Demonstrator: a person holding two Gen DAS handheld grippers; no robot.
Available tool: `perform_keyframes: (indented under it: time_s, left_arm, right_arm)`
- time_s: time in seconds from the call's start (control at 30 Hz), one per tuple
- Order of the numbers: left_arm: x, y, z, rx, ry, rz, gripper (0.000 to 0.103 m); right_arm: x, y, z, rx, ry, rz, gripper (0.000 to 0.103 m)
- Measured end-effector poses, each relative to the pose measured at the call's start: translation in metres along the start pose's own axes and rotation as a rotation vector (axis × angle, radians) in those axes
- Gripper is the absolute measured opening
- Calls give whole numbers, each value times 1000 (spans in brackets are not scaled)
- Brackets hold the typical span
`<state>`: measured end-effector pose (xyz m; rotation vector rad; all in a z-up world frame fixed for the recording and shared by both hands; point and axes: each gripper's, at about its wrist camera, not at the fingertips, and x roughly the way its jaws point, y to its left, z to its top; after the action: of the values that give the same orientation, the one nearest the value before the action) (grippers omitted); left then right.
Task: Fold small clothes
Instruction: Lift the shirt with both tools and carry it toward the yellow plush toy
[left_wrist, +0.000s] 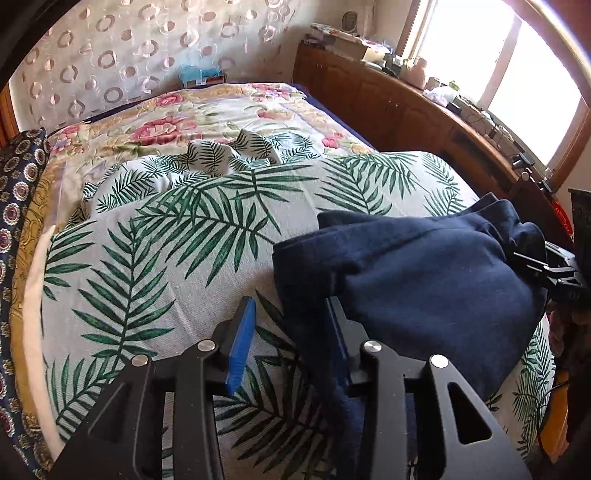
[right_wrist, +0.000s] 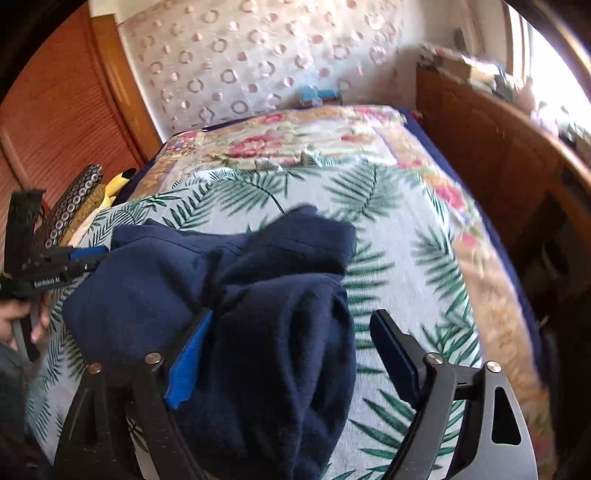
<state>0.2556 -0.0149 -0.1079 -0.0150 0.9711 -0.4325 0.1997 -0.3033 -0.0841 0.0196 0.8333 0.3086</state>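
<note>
Two claws work one navy garment (left_wrist: 424, 266) bunched on the bed (left_wrist: 184, 240). Left claw (left_wrist: 291, 332) and right claw (right_wrist: 291, 354) gape wide around loose folds. Soft, light, floppy; pinch at hem corners.

The left black two-finger gripper with blue pads (left_wrist: 291, 343) holds its jaws parted, fingers pointing forward. The right black two-finger gripper with blue pads (right_wrist: 291, 354) is spread wide. A bare hand (right_wrist: 22, 321) grips the left tool's handle.
</note>
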Motion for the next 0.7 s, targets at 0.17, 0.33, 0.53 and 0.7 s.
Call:
perform_keyframes:
  time_s: [0.17, 0.33, 0.53, 0.7]
  left_arm:
    - [7, 2, 10, -26, 5, -68, 39]
    - [11, -1, 14, -43, 18, -134, 39]
    - [17, -7, 26, -62, 24, -224, 39]
    - [24, -15, 36, -36, 42, -195, 40]
  right_arm:
    - [5, -12, 1, 81, 24, 87, 87]
    - [4, -19, 1, 82, 20, 128, 85]
    - [5, -18, -4, 58, 18, 159, 66]
    - [7, -21, -9, 58, 17, 232, 40]
